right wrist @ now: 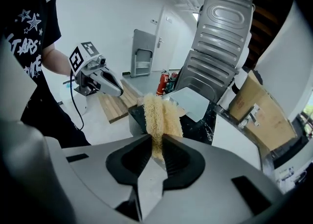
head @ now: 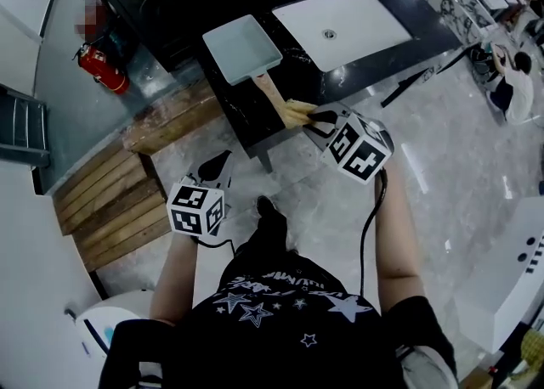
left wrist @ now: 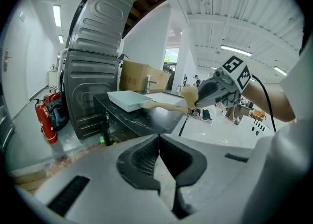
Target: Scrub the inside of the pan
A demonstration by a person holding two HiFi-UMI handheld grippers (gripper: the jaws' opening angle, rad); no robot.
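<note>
Your right gripper [head: 313,117] has its jaws clenched on the loofah scrubber [right wrist: 159,115] and your left gripper [head: 219,162] is closed on nothing, so pin the wooden handle [head: 270,93] of the pan [head: 242,47] on the black tabletop [head: 255,120], then press the scrubber flat inside.

1. Left tongs [head: 219,162] are held short of the counter [head: 246,115], jaws together and empty, forearm extended.
2. Right tongs [head: 316,117] reach the counter's edge, clamped on a scrubber [right wrist: 159,115].
</note>
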